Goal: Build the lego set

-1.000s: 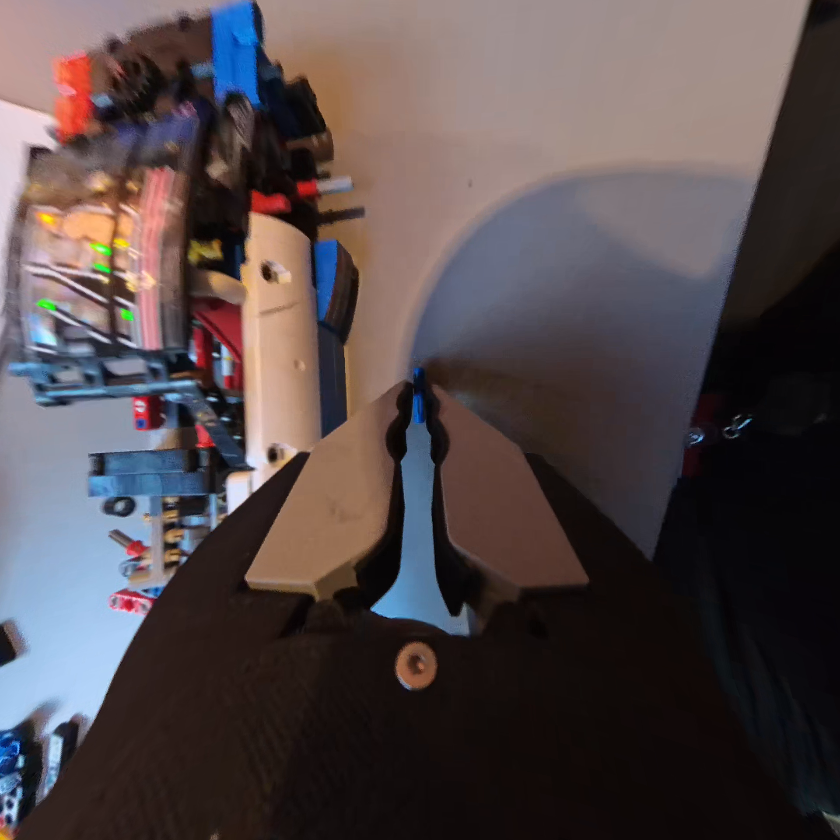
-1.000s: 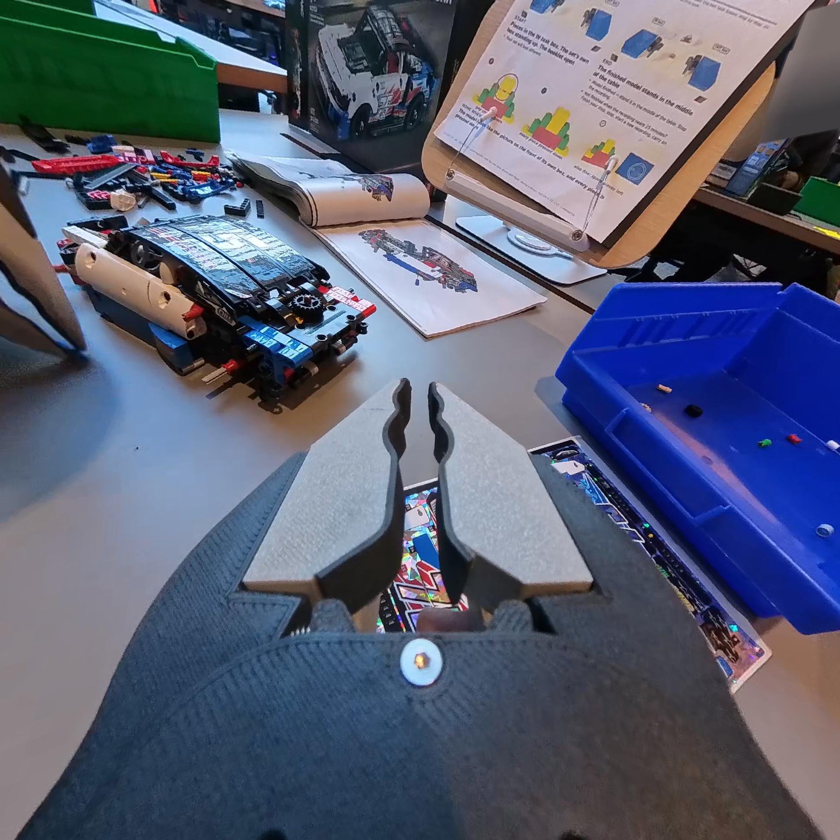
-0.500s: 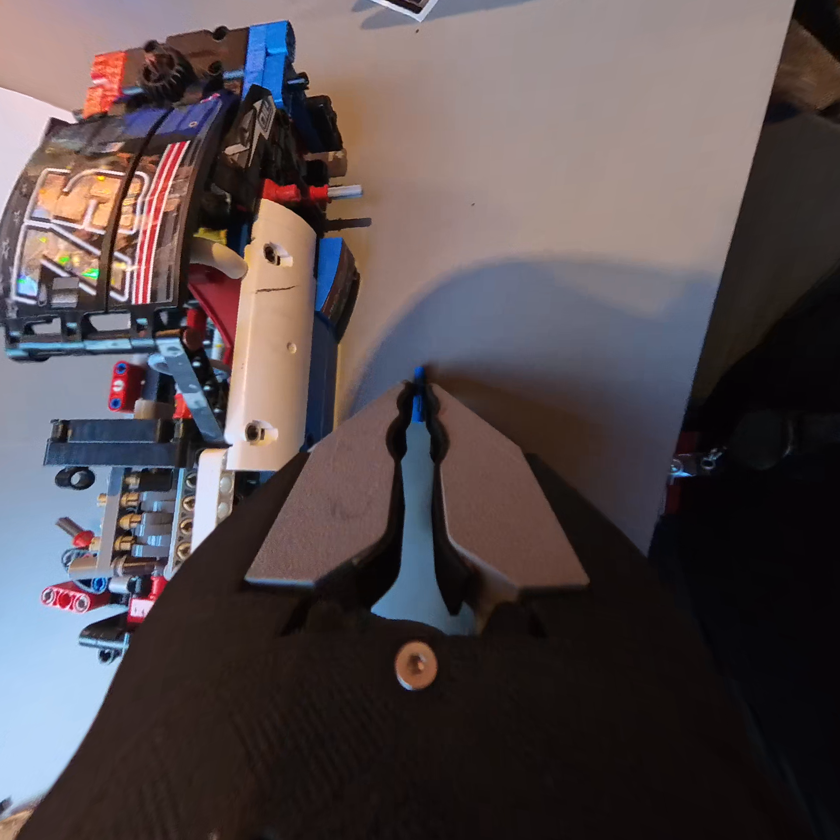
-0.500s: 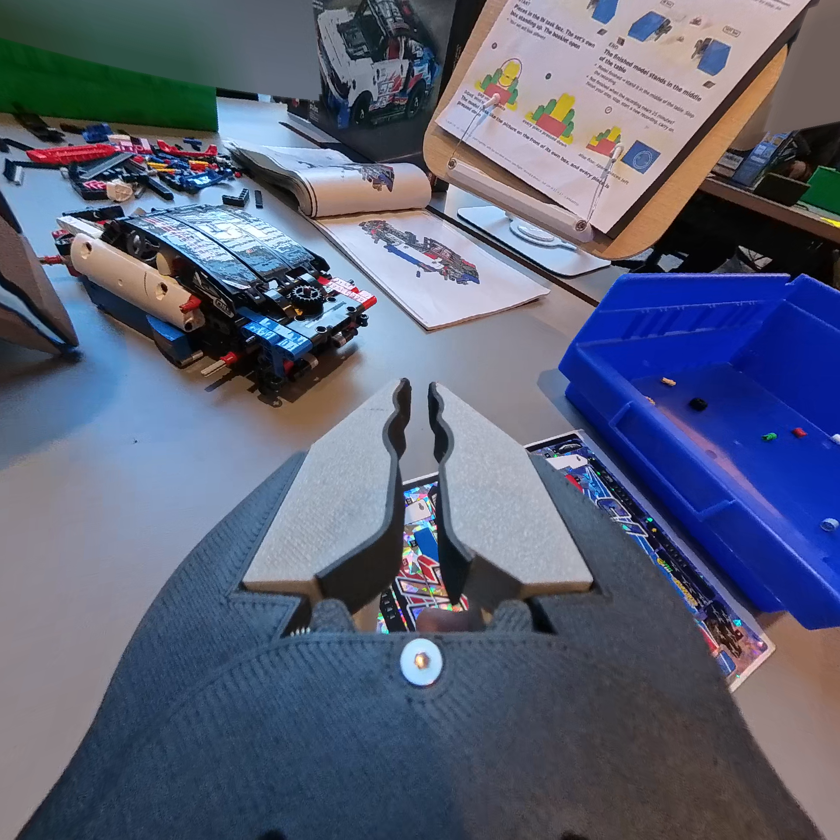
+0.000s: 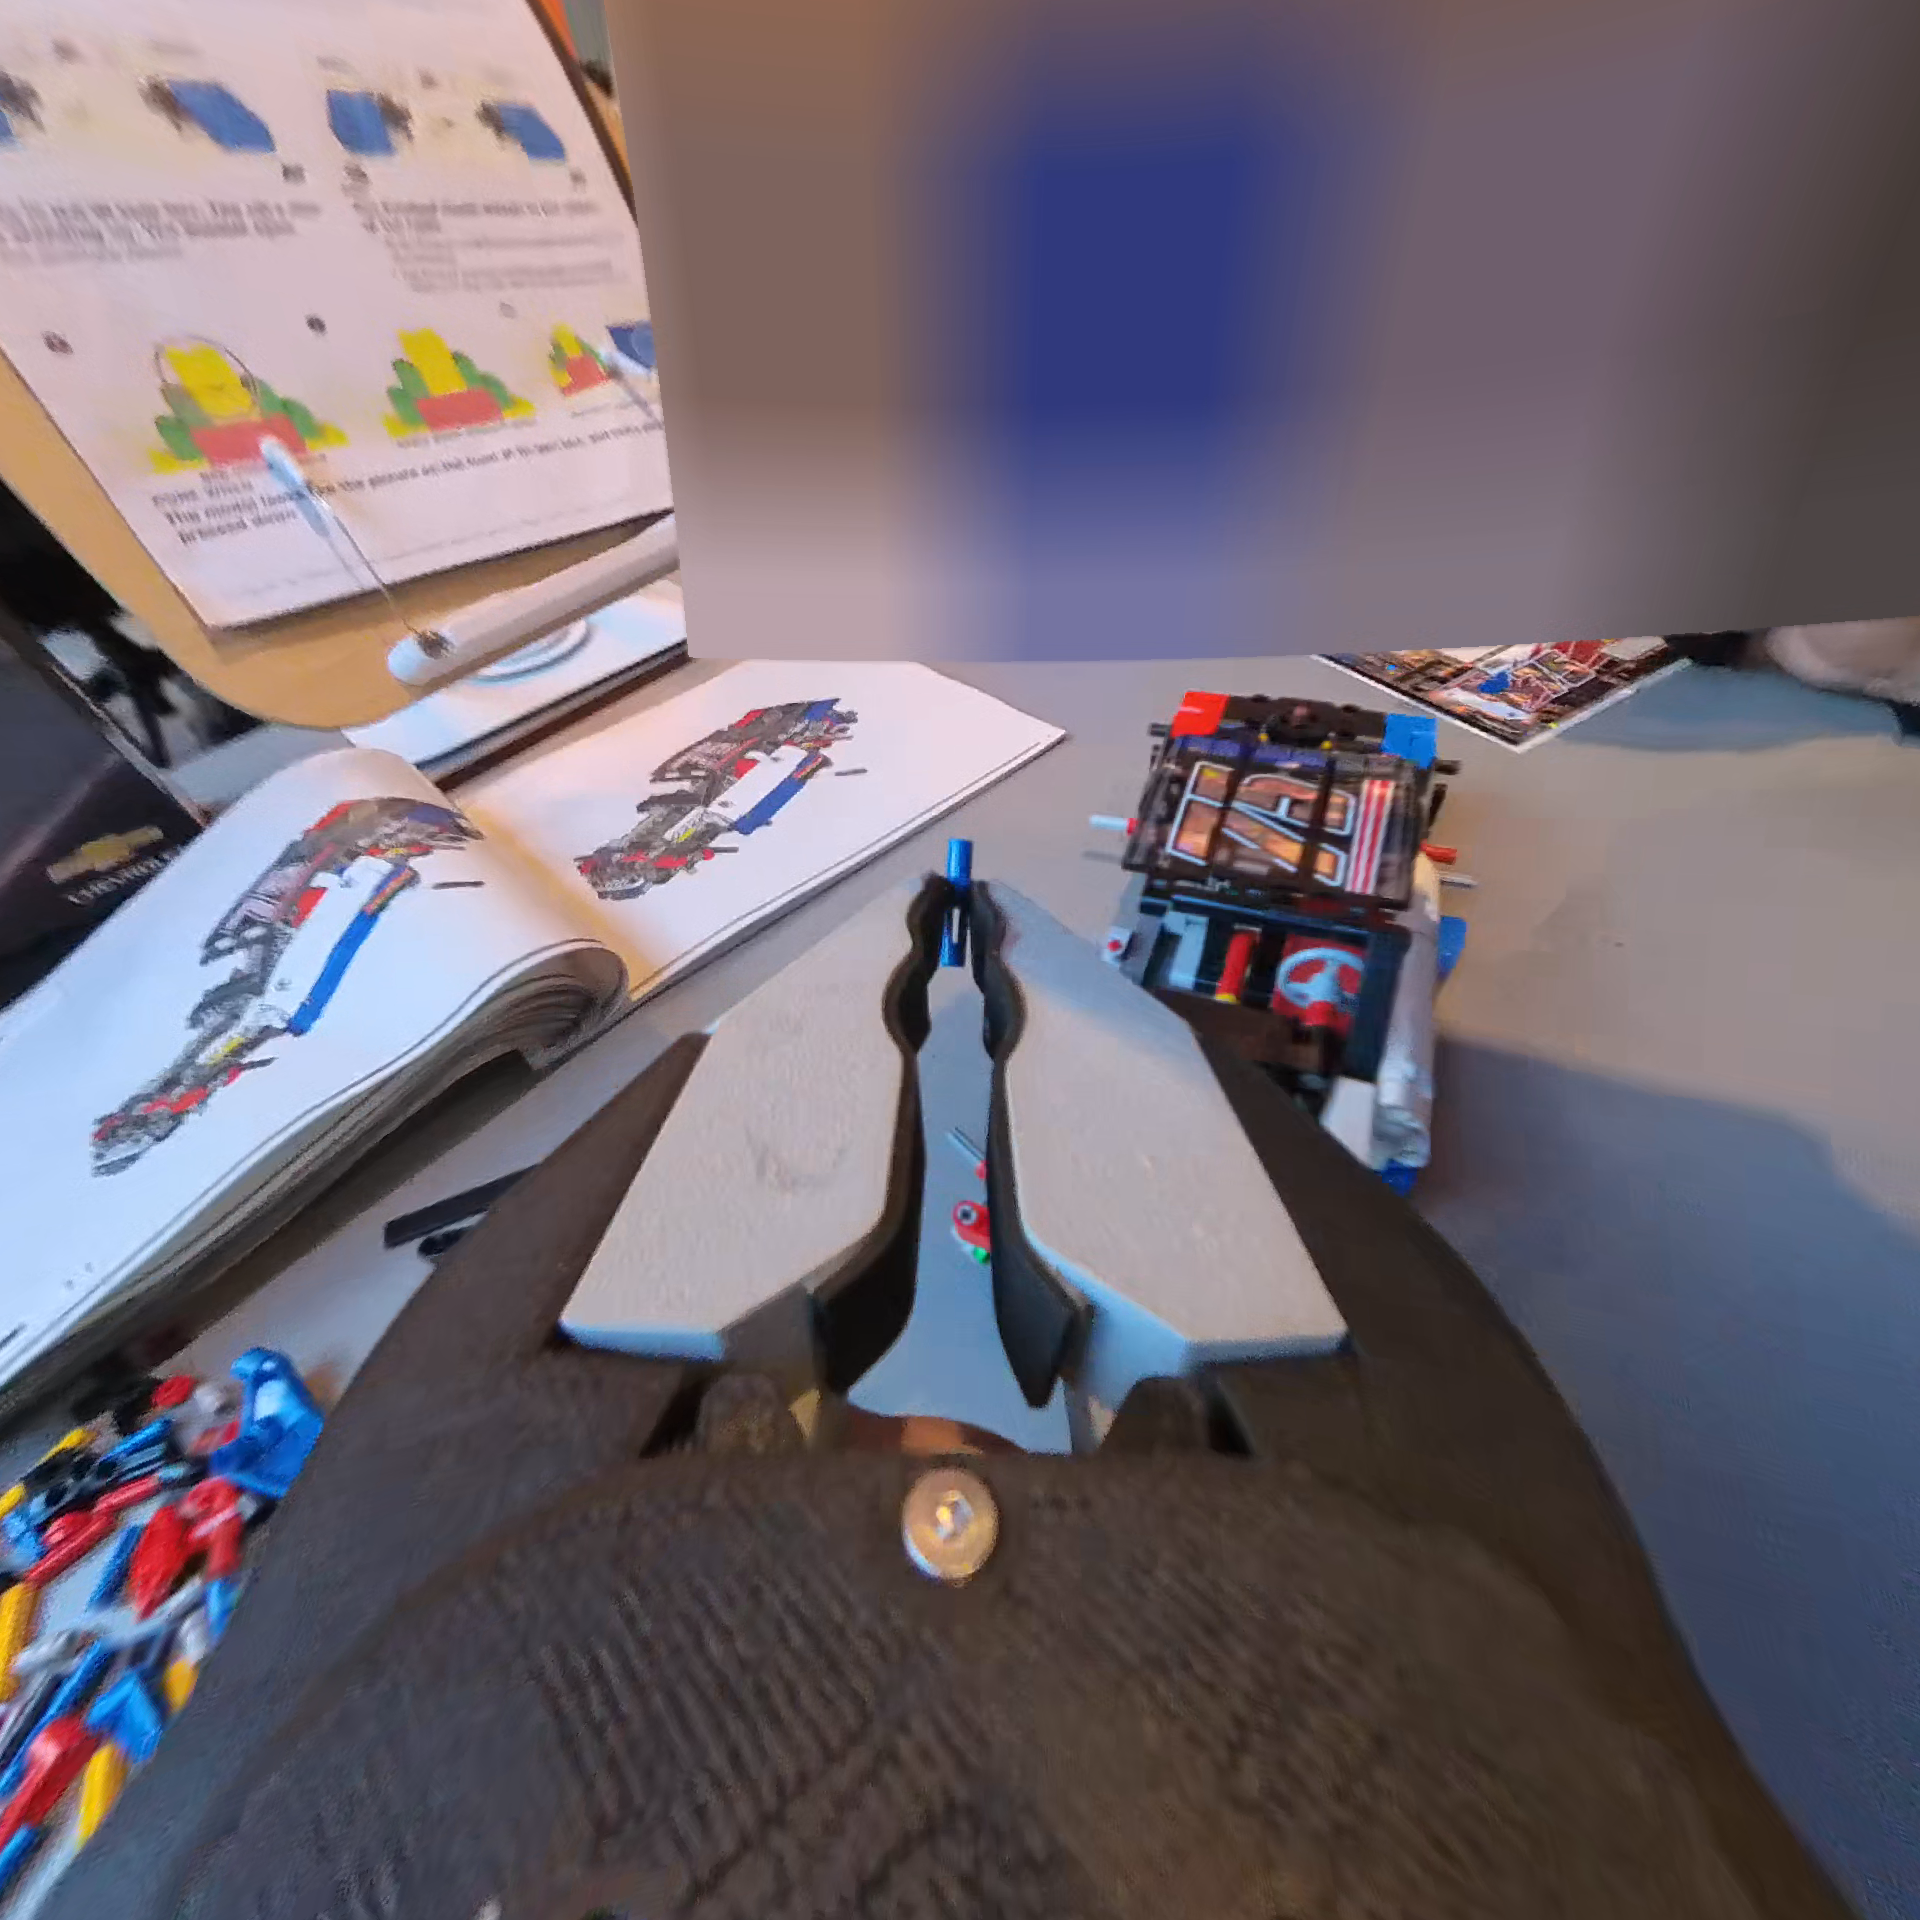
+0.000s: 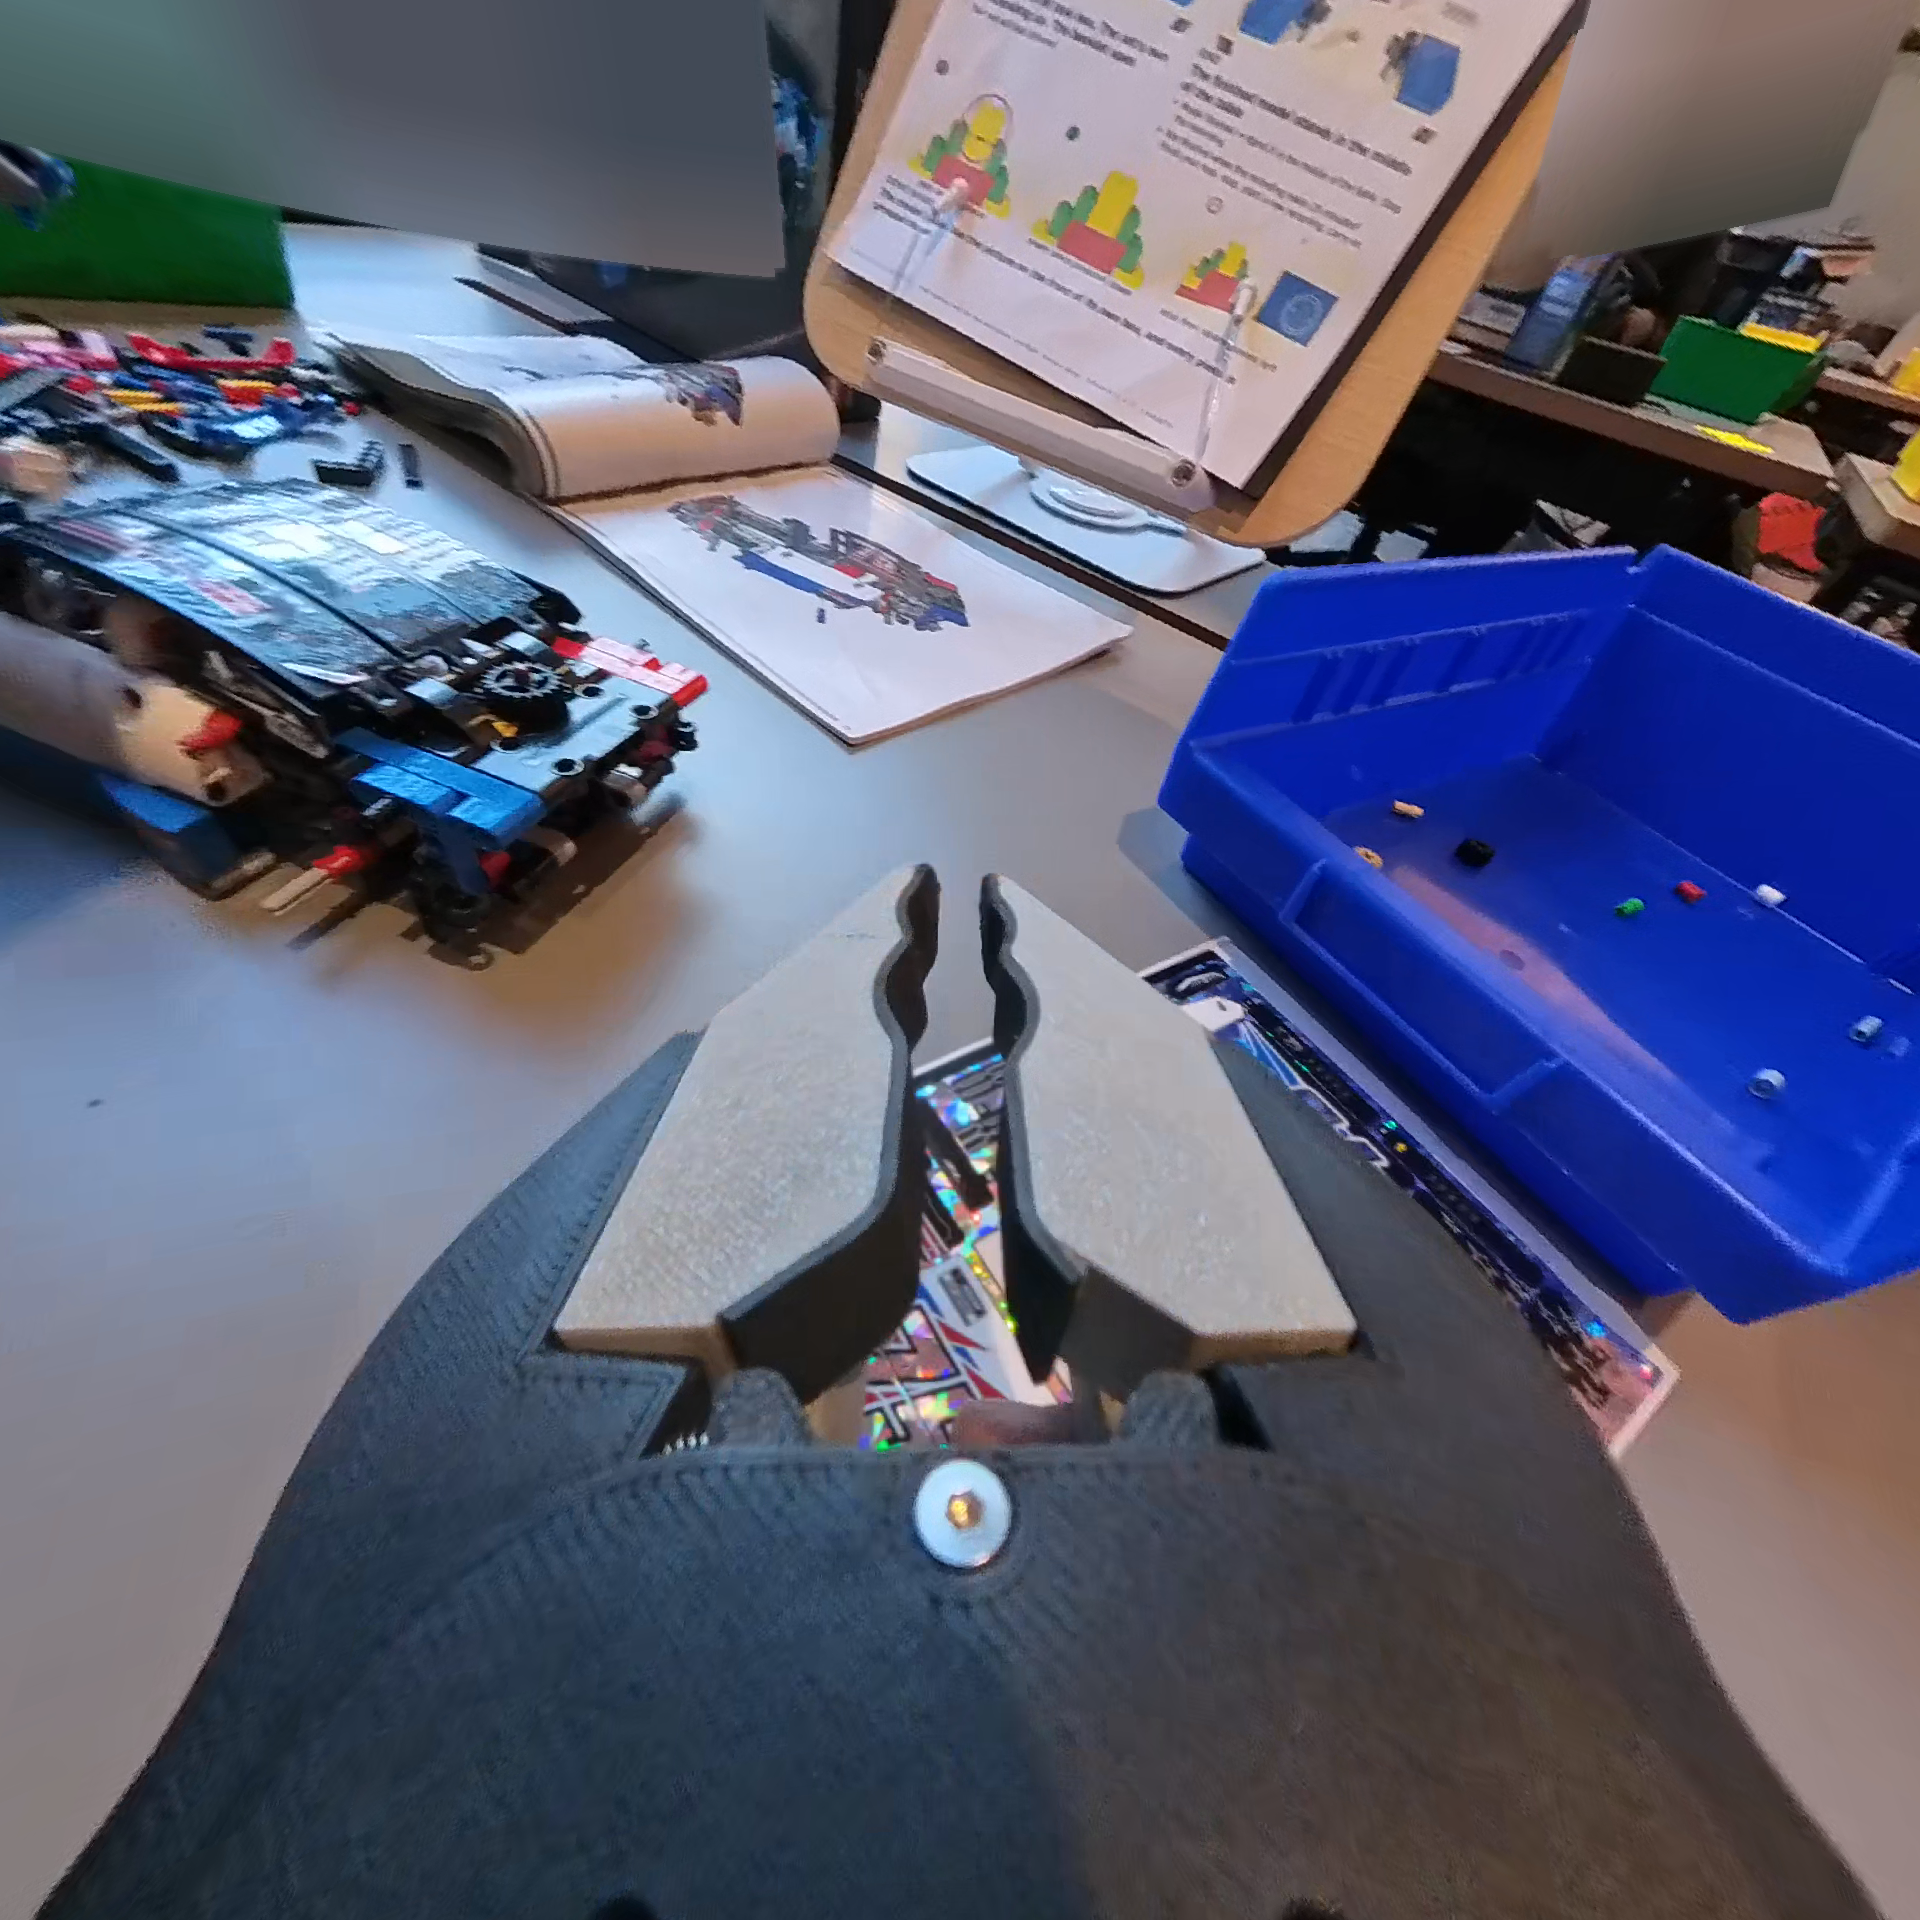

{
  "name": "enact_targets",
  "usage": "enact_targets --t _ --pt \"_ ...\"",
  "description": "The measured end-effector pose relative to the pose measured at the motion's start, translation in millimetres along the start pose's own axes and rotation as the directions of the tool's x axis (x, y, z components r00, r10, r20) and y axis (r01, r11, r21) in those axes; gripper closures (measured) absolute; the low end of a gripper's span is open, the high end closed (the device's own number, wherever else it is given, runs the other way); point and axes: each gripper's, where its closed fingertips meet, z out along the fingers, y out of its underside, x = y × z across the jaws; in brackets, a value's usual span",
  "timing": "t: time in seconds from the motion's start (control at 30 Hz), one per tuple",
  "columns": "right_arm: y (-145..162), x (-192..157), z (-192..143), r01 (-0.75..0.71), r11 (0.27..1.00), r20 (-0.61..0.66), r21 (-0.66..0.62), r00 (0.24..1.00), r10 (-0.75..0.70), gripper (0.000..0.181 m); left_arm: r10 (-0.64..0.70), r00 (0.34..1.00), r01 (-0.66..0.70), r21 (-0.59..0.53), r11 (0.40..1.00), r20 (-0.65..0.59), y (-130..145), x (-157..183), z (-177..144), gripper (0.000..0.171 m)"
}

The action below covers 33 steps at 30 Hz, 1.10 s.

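Observation:
My left gripper (image 5: 956, 899) is shut on a small blue pin (image 5: 956, 862), which stands upright out of the fingertips. It hovers above the table between the open instruction booklet (image 5: 416, 935) and the partly built car model (image 5: 1288, 862). The model is black, white, blue and red, just right of the fingertips. The right wrist view shows the model (image 6: 312, 665) at the left. My right gripper (image 6: 959, 894) is shut and empty, its tips a sliver apart, above a shiny sticker sheet (image 6: 1205, 982).
A blue bin (image 6: 1455, 675) holding a few tiny pieces sits at the right. A pile of loose pieces (image 5: 125, 1538) lies at the left, also visible far left (image 6: 135, 384). A wooden stand with an instruction sheet (image 6: 1195, 208) rises behind the booklet (image 6: 831, 582). Tip to tip, the grippers are about 30 cm apart. Both grippers' tips are roughly 15 cm from the model (image 6: 312, 665).
My left gripper has swung from pointing down beside the car to facing across the table toward the booklet, still holding the pin. My right gripper has moved closer to the car.

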Motion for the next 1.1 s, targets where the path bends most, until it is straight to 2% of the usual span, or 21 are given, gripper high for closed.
enact_targets --t 0.13,0.23,0.33,0.43,0.5,0.6,0.7,0.8,0.83,0.9,0.97,1.1 --pt "3 11 0 0.013 1.000 -0.074 -0.019 0.997 -0.014 0.175 0.012 1.000 -0.012 -0.036 0.999 -0.001 10 -16 13 0.170" --pt "4 14 1 0.023 0.999 -0.091 -0.031 0.996 -0.026 0.175 -0.012 0.997 0.017 -0.066 0.998 0.070 15 -39 12 0.170" --pt "4 15 5 0.018 0.999 -0.080 -0.031 0.997 -0.021 0.175 -0.116 0.992 0.121 -0.106 0.987 0.044 22 -41 14 0.170" --pt "2 14 5 0.000 1.000 -0.063 -0.012 0.998 -0.001 0.175 -0.134 0.988 0.147 -0.194 0.970 0.077 35 -36 1 0.170" --pt "1 13 4 -0.018 1.000 -0.044 0.000 0.999 0.018 0.175 -0.155 0.985 0.169 -0.295 0.940 0.072 51 -20 -17 0.170" --pt "-3 12 2 -0.047 0.999 -0.023 0.026 0.999 0.047 0.175 -0.158 0.976 0.208 -0.453 0.867 0.147 87 -5 -48 0.170" --pt "-8 9 -2 -0.069 0.996 0.001 0.058 0.998 0.069 0.175 -0.162 0.968 0.242 -0.532 0.811 0.194 113 10 -67 0.170" --pt "-11 5 -5 -0.065 0.995 0.012 0.072 0.998 0.064 0.175 -0.114 0.973 0.216 -0.607 0.765 0.203 137 20 -71 0.169" --pt "-12 5 -6 -0.056 0.996 0.009 0.076 0.998 0.055 0.175 -0.097 0.973 0.202 -0.583 0.787 0.207 135 20 -69 0.166" --pt "-13 4 -8 -0.040 0.996 0.002 0.080 0.999 0.040 0.175 -0.097 0.976 0.194 -0.583 0.789 0.193 135 24 -71 0.156" --pt "-14 4 -10 -0.029 0.996 -0.007 0.081 1.000 0.029 0.175 -0.114 0.976 0.199 -0.566 0.800 0.183 131 28 -73 0.141" --pt "-13 6 -11 -0.021 0.997 -0.027 0.077 0.999 0.023 0.175 -0.135 0.968 0.225 -0.504 0.834 0.210 118 27 -87 0.138"
